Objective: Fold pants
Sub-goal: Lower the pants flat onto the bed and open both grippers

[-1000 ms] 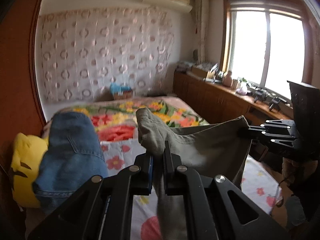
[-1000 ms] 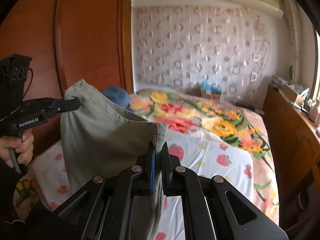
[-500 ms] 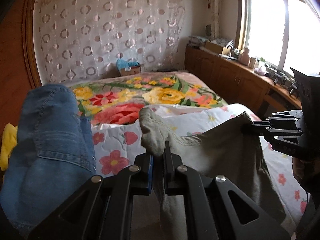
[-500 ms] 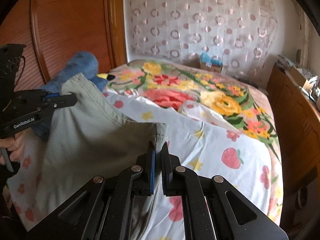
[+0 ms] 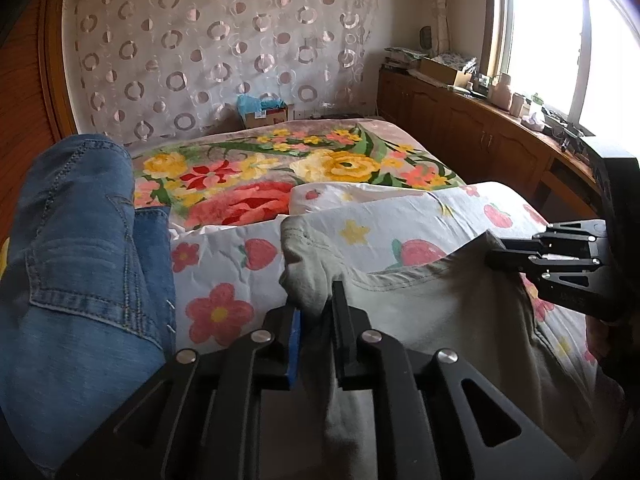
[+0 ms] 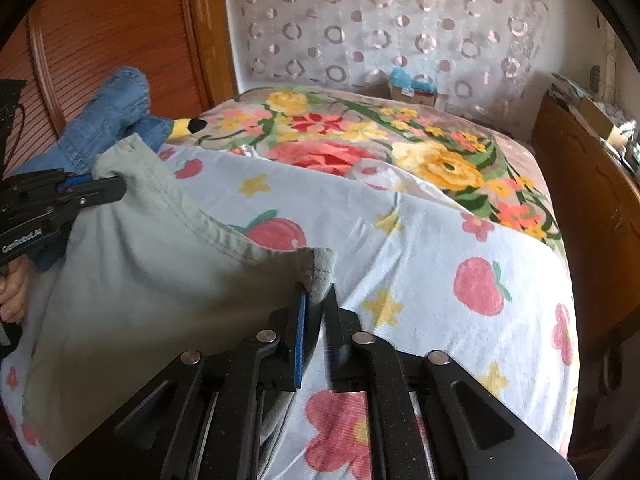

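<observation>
Far left of the left wrist view: blue jeans (image 5: pixel 76 264) heaped on the bed (image 5: pixel 400 220), apart from the work. Lower centre: left hand-held gripper (image 5: pixel 316 312) pinching one corner of the grey-green pants (image 5: pixel 440 312), cloth bunched between the pressed-together jaws. Right edge: right hand-held gripper (image 5: pixel 494 254) clamped on the opposite corner, top hem sagging slightly between the two. Pants spread across the strawberry-print sheet (image 5: pixel 420 216), lower part hanging toward the bottom of the frame.

In the right wrist view, same order: left hand-held gripper (image 6: pixel 116 188) at the left edge holding its corner just in front of the jeans (image 6: pixel 108 120); pants (image 6: pixel 152 280) filling the lower left; right hand-held gripper (image 6: pixel 318 300) at lower centre, nipped shut on the hem corner.

Step in hand, seemingly: laying the pants flat on the bed before the first fold. Next move likely calls for lowering both corners together, keeping the hem taut and level so no wrinkles get trapped, then letting go only once the cloth rests.
</observation>
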Demonstrator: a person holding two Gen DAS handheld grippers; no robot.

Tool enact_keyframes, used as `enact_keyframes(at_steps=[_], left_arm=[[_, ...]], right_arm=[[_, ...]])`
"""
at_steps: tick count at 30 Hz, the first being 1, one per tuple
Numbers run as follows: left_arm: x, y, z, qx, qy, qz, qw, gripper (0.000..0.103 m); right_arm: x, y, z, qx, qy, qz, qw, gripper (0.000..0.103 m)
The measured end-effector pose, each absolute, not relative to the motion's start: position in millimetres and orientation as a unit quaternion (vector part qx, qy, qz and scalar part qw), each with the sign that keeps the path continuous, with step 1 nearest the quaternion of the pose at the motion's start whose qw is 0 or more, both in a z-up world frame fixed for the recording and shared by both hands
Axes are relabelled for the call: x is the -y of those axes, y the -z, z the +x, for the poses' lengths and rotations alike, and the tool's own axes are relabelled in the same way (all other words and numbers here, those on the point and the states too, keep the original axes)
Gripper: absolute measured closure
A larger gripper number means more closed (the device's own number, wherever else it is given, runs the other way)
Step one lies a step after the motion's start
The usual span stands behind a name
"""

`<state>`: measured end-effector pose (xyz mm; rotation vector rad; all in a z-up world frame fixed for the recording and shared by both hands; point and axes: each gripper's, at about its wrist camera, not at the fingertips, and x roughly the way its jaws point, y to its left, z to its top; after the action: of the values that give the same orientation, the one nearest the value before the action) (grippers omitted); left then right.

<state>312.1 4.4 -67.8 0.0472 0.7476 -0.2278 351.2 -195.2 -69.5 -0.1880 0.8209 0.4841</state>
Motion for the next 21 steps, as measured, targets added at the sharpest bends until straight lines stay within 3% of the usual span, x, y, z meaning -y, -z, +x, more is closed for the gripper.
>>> enact_keyframes(at_steps=[1,3,6,8,15,21], left_arm=[[-3,67,310,-0.363,0.111,0.029,0.925,0.088],[-2,65,308,-0.365,0.109,0.032,0.924,0.073],[-1,62,303,-0.37,0.124,0.025,0.92,0.066],[1,60,298,-0.372,0.132,0.026,0.918,0.065],[10,55,273,-0.38,0.16,0.023,0.911,0.062],[12,60,240,-0.381,0.171,0.023,0.908,0.062]], right_arm=[[196,68,351,-0.395,-0.23,-0.09,0.885,0.087],[199,66,350,-0.395,-0.225,-0.086,0.887,0.082],[203,60,344,-0.393,-0.227,-0.074,0.888,0.076],[205,56,339,-0.389,-0.23,-0.068,0.889,0.074],[211,38,308,-0.374,-0.235,-0.049,0.896,0.049],[215,35,277,-0.374,-0.24,-0.041,0.895,0.047]])
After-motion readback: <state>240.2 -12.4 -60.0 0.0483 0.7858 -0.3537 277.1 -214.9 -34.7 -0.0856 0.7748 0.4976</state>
